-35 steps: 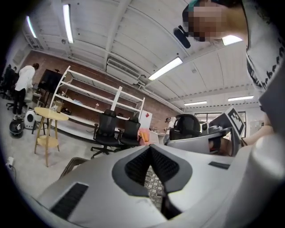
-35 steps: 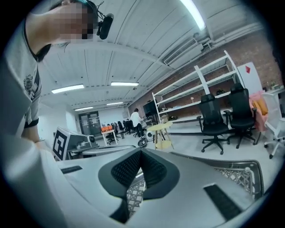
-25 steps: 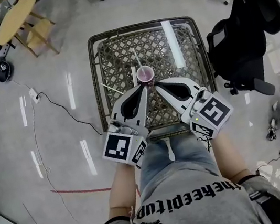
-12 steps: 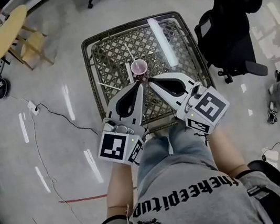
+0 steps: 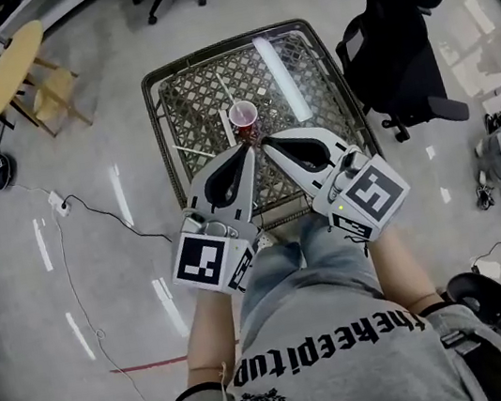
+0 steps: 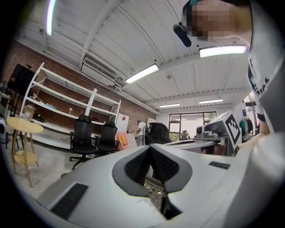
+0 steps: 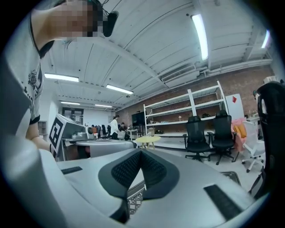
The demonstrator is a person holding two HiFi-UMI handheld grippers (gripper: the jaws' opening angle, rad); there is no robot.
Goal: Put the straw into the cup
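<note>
Left hand-held gripper [image 5: 247, 149] and right hand-held gripper [image 5: 267, 142], both closed and empty, have backed off the cup [image 5: 243, 114], now just beyond their tips on the counter [image 5: 313, 118]; a straw [image 5: 225, 90] seems to lean in it, so insertion looks done.

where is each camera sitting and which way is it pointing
Head view: on the person's head, facing steeply down at the table, cup, left gripper and right gripper; their shirt and legs show.
Left gripper view: on the left gripper, along its shut jaws, tilted up toward shelves and ceiling; shirt at right.
Right gripper view: on the right gripper, along its shut jaws, toward shelves and ceiling; shirt at left.
Shared: all three show the round yellow side table; each gripper view catches the other gripper.
</note>
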